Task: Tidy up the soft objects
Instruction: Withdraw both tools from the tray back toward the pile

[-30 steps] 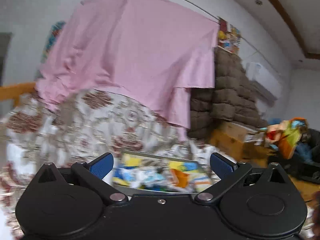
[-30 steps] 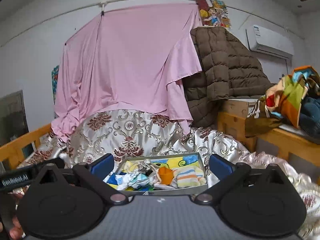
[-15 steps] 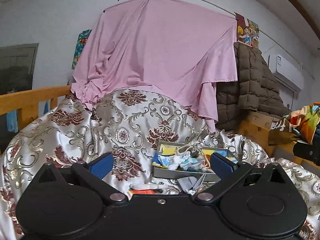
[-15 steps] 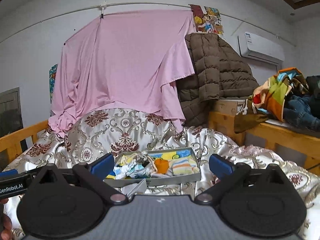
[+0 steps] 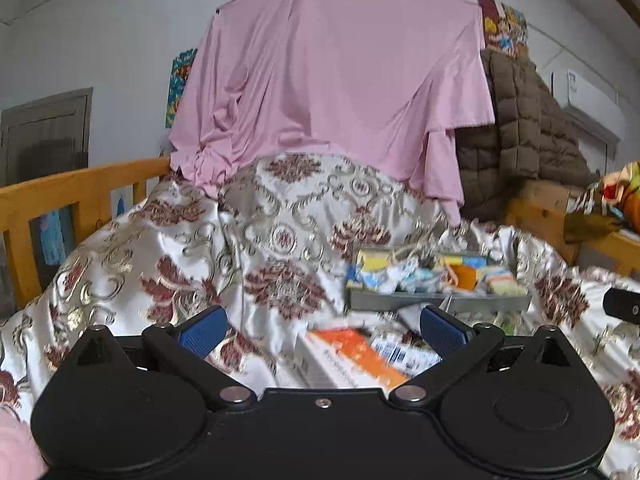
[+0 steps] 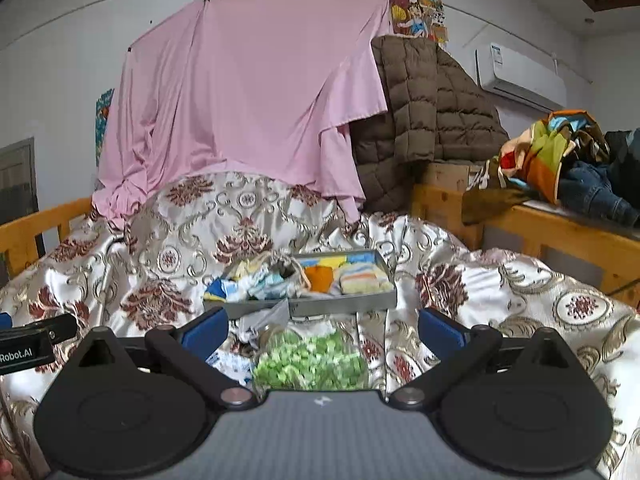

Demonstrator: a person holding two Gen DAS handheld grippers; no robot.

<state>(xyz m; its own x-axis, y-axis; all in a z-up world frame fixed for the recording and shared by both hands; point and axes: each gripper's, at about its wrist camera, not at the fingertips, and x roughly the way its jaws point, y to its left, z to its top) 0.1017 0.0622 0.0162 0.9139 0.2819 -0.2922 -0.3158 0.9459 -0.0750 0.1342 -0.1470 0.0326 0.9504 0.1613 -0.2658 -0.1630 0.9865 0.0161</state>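
1. While the grey tray [image 6: 344, 305] on the bed already carries a heap of small cloth pieces [image 6: 304, 278], folded striped and orange ones to its right and a crumpled blue-and-white tangle to its left, I judge the sorting is only partly done.
2. Just in front of the tray lie things not yet put away: a clear bag of green bits [image 6: 310, 360], a crinkled plastic wrapper [image 6: 264, 320], and an orange-and-white box [image 5: 352, 356], blurred in the left view.
3. Neither gripper holds anything: the left gripper [image 5: 322, 326] has its blue fingers spread wide over the box, and the right gripper [image 6: 322, 326] has its fingers equally wide apart above the green bag.
4. Cloth in the tray looks soft and limp; the tray is rigid with low straight walls.
5. Under everything, the bedspread [image 6: 500, 280] is glossy, rumpled satin with maroon and gold scrollwork, likely slippery.
6. Behind hang a smooth pink sheet [image 6: 248, 100] and a puffy quilted brown jacket [image 6: 424, 120], beside wooden bed rails [image 5: 76, 196].
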